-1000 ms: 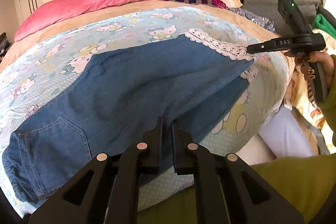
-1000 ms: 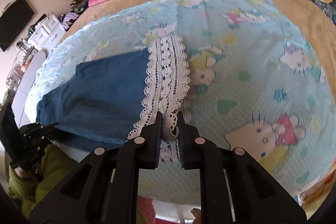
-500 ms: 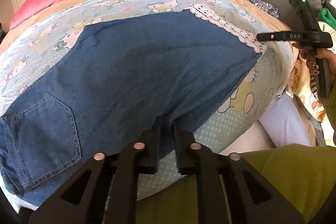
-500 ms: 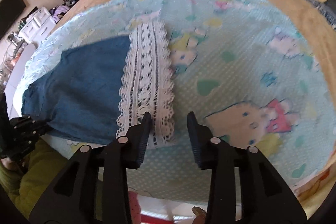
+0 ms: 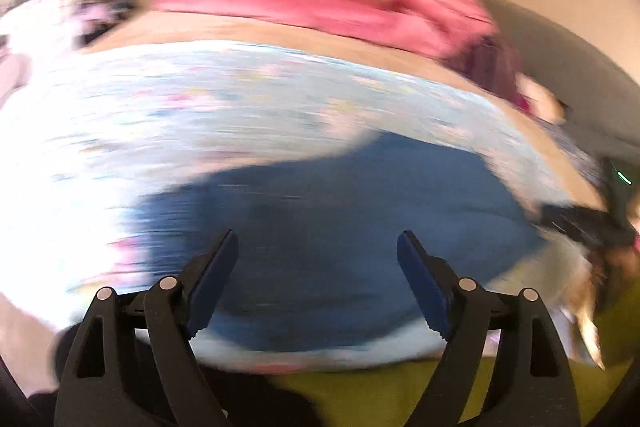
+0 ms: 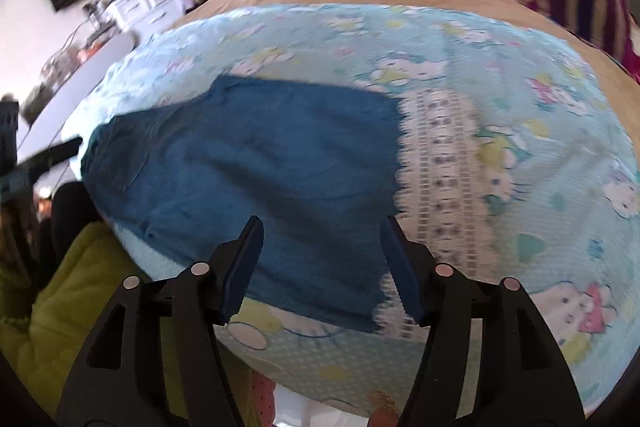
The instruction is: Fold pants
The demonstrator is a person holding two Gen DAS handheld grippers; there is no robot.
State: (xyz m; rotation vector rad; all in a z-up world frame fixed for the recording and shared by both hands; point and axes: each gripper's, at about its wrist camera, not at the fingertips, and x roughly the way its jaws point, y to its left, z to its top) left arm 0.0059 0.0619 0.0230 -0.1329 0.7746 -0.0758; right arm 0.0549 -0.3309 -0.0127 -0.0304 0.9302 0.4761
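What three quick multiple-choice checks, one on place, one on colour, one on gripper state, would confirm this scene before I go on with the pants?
1. Where do the pants lie?
A. on the cartoon-print cover
B. on the floor
C. over a chair

2. What colour is the lace hem of the pants?
A. black
B. white
C. red

3. How is the right gripper?
A. clamped on the hem
B. clamped on the pink quilt
C. apart, holding nothing

Answers:
1 A, blue denim lies flat on the printed cover.
2 B, the lace band at the leg end is white.
3 C, its fingers are opening above the cloth with nothing pinched.
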